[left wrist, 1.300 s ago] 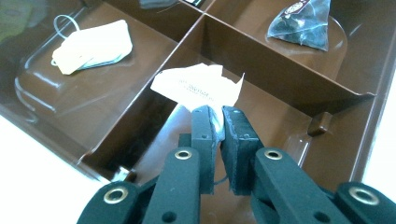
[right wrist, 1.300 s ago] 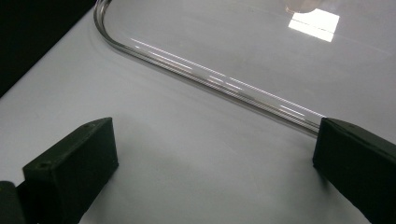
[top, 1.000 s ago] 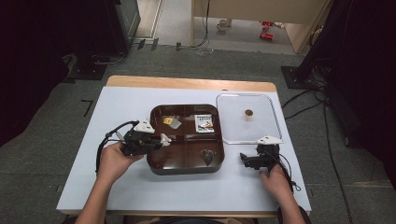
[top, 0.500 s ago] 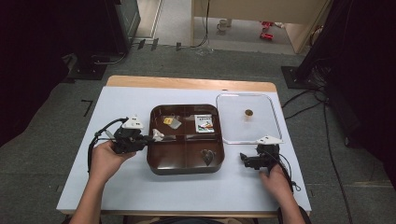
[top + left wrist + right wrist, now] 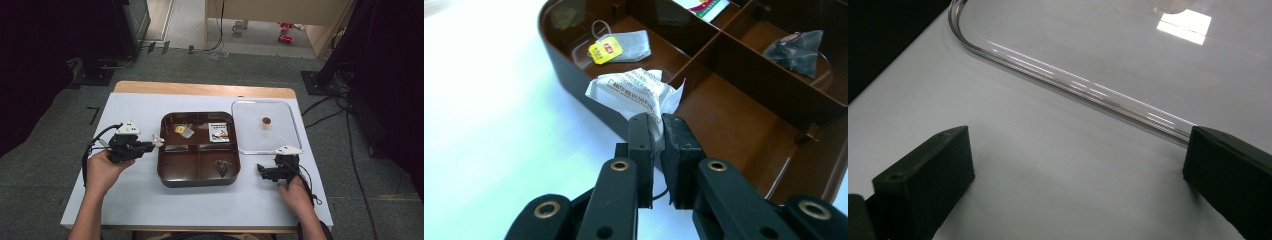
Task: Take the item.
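Observation:
My left gripper (image 5: 658, 125) is shut on a white printed sachet (image 5: 639, 87), held over the left rim of the brown compartment tray (image 5: 574, 107). From above, the left gripper (image 5: 153, 144) sits just left of the tray (image 5: 199, 181), the sachet (image 5: 159, 141) at its tip. In the tray lie a tea bag with a yellow tag (image 5: 620, 46), a colourful packet (image 5: 218, 132) and a dark pyramid tea bag (image 5: 796, 45). My right gripper (image 5: 261, 171) rests open on the table right of the tray, with nothing between its jaws (image 5: 1078, 180).
A clear plastic lid (image 5: 267, 127) lies right of the tray with a small brown knob (image 5: 266, 120) at its centre; its rim (image 5: 1073, 85) runs just ahead of the right gripper. A white sheet (image 5: 130, 190) covers the table. Cables trail from both grippers.
My left gripper has drawn back to the left, carrying the white sachet from over the tray to its left rim. The right gripper has stayed put.

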{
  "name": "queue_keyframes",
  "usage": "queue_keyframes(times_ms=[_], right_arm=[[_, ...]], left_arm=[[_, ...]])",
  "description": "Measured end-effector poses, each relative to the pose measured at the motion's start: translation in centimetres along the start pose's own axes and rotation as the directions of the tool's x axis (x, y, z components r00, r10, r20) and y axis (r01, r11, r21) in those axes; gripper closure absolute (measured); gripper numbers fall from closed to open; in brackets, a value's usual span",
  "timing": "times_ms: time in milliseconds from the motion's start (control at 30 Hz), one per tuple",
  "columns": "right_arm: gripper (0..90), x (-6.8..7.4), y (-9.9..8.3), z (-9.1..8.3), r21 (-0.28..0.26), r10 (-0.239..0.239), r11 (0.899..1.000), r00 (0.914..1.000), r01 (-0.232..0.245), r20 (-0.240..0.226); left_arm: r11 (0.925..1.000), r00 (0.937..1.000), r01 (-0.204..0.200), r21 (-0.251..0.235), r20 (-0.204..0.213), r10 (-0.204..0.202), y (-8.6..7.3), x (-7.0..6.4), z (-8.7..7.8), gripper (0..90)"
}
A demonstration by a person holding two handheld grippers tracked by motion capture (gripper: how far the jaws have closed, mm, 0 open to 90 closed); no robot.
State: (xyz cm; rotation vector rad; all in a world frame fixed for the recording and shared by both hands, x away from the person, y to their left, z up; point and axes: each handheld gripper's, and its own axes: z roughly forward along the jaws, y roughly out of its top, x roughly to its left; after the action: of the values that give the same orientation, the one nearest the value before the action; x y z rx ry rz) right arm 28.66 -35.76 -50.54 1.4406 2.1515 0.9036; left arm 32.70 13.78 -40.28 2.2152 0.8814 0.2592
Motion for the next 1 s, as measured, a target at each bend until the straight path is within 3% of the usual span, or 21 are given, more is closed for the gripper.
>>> queue_keyframes(times_ms=[367,700,1000], right_arm=[[0.0,0.0,0.0,0.0,0.0,0.0,1.0,1.0,0.0,0.0],[0.0,0.0,0.0,0.0,0.0,0.0,1.0,1.0,0.0,0.0],[0.0,0.0,0.0,0.0,0.001,0.0,1.0,1.0,0.0,0.001]], left_arm=[[0.9988,0.9984,0.049,0.005,-0.029,-0.048,-1.2,1.6,-0.3,84.0],[0.9931,0.993,0.109,0.041,-0.05,-0.107,-2.6,3.4,0.9,83.8],[0.9882,0.989,0.132,0.077,-0.077,-0.126,-3.3,4.6,2.1,83.6]])
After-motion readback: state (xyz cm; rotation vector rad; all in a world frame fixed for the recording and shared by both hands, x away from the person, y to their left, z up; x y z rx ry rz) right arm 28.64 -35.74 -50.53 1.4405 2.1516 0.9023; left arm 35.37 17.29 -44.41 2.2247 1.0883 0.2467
